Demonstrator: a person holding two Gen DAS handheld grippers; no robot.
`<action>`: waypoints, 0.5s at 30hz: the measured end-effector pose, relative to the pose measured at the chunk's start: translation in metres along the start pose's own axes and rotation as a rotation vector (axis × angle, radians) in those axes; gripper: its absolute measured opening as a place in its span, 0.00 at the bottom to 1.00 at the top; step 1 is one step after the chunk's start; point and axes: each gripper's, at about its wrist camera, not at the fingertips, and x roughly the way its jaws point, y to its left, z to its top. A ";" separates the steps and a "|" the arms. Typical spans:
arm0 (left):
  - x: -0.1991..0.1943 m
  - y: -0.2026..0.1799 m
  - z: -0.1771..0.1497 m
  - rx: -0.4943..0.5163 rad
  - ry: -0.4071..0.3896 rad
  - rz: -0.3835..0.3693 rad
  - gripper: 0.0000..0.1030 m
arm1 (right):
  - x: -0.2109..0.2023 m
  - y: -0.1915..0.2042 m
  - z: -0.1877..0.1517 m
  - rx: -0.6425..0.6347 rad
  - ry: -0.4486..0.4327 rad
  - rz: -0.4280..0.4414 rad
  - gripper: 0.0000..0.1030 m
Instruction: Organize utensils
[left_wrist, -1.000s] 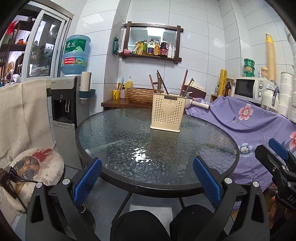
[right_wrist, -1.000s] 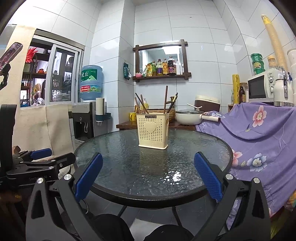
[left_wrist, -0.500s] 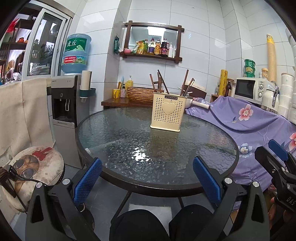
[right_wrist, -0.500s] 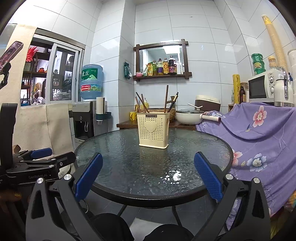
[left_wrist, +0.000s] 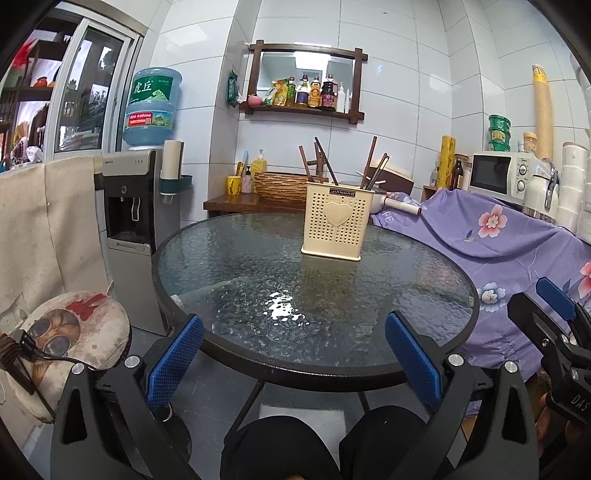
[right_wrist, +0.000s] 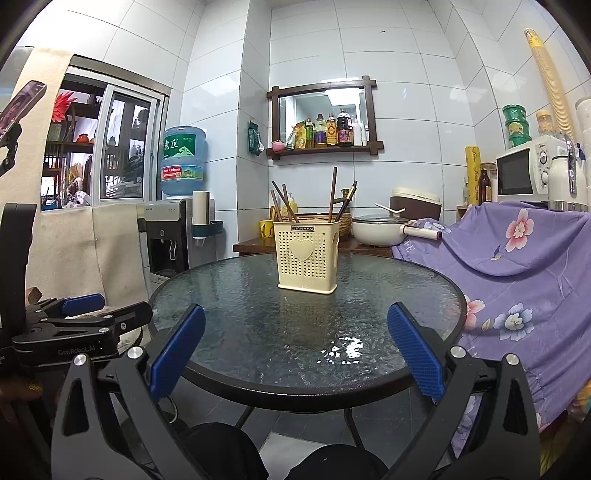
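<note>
A cream perforated utensil holder (left_wrist: 336, 221) (right_wrist: 307, 256) with a heart on its front stands upright toward the far side of the round glass table (left_wrist: 229, 273) (right_wrist: 229, 302). Several dark wooden chopsticks (left_wrist: 325, 162) (right_wrist: 334, 194) lean inside it. My left gripper (left_wrist: 293, 350) hangs open at the table's near edge, well short of the holder, with nothing between its blue pads. My right gripper (right_wrist: 295, 349) is open too, empty, at the near edge. Each gripper shows at the side of the other's view.
A water dispenser (left_wrist: 135, 221) stands left of the table, with a cushioned stool (left_wrist: 70, 328) nearer. A purple floral cloth (left_wrist: 498, 236) covers furniture on the right, under a microwave (left_wrist: 496, 173). A side table behind holds a basket (left_wrist: 280, 184) and a pot (right_wrist: 380, 229). The person's knees show below.
Both grippers have stayed open and nearly still; the left view has drifted very slightly. Nothing on the table has moved.
</note>
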 end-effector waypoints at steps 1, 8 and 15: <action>-0.001 -0.001 0.000 0.006 -0.004 0.001 0.94 | 0.000 0.000 0.000 0.000 0.000 0.000 0.94; -0.002 -0.007 0.000 0.031 -0.010 0.018 0.94 | 0.000 0.000 0.000 0.001 0.003 0.000 0.94; -0.001 -0.003 0.002 0.002 -0.001 -0.012 0.94 | 0.000 -0.001 -0.001 0.001 0.003 0.001 0.94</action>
